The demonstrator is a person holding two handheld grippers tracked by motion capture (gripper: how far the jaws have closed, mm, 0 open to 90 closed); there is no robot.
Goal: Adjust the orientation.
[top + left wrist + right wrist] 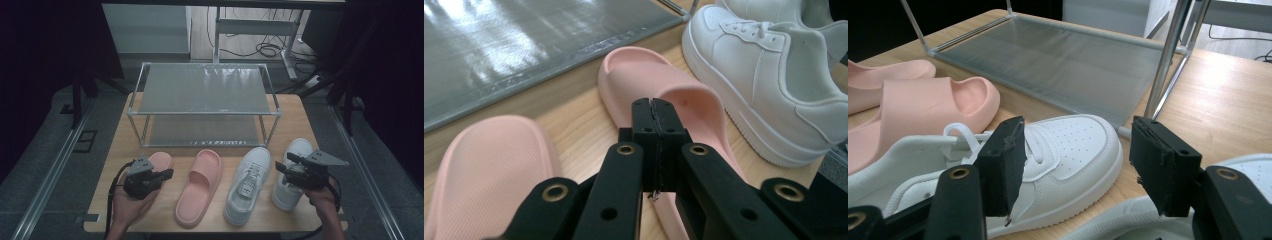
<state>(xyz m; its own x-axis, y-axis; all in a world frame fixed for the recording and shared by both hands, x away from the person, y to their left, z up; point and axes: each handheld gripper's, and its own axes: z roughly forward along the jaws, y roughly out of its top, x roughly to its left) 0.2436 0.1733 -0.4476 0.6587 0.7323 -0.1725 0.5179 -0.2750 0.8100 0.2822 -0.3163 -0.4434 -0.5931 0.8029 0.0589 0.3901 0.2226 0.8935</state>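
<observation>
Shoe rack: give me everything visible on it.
The shoe rack stands upright at the far side of the wooden table, behind the row of footwear. It has a thin silvery metal frame with four corner posts and two tiers, each a grey sheet that looks like glossy fabric or plastic. Both tiers are bare. The lower tier sits just above the tabletop. Nothing touches the rack but the table.

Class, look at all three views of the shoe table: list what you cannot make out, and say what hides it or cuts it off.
- Left pink slipper: heel end hidden under the left claw in the high view.
- Right white sneaker: middle and heel covered by the right claw and hand, high view.
- Rack's lower shelf: rear part hidden by the upper shelf.
- Middle white sneaker: heel cut off by the left gripper view's right edge.
</observation>
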